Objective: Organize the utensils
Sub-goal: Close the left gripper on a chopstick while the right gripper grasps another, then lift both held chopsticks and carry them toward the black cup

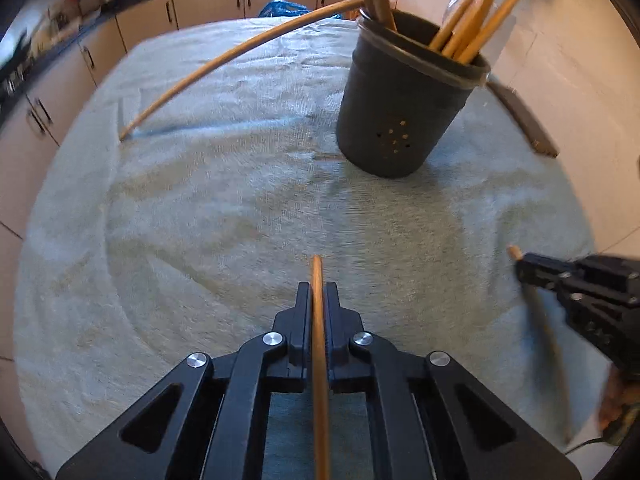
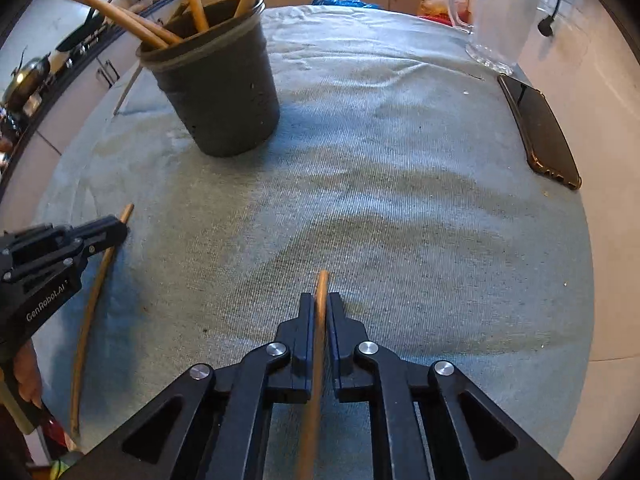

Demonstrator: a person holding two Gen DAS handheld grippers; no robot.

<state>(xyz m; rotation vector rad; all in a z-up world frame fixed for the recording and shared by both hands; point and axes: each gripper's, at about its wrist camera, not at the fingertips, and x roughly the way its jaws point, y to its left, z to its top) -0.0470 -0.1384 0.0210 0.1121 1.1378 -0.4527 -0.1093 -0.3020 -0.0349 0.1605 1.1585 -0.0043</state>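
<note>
On the cloth (image 1: 200, 220), two tools (image 1: 319, 292) (image 2: 319, 300) each clench one chopstick (image 1: 318, 320) (image 2: 318, 320).

Table under pale blue-grey cloth (image 2: 400, 168): dark utensil holder (image 2: 224, 92), loose chopstick (image 1: 224, 60), phone (image 2: 540, 128), glass jug (image 2: 500, 20).
</note>
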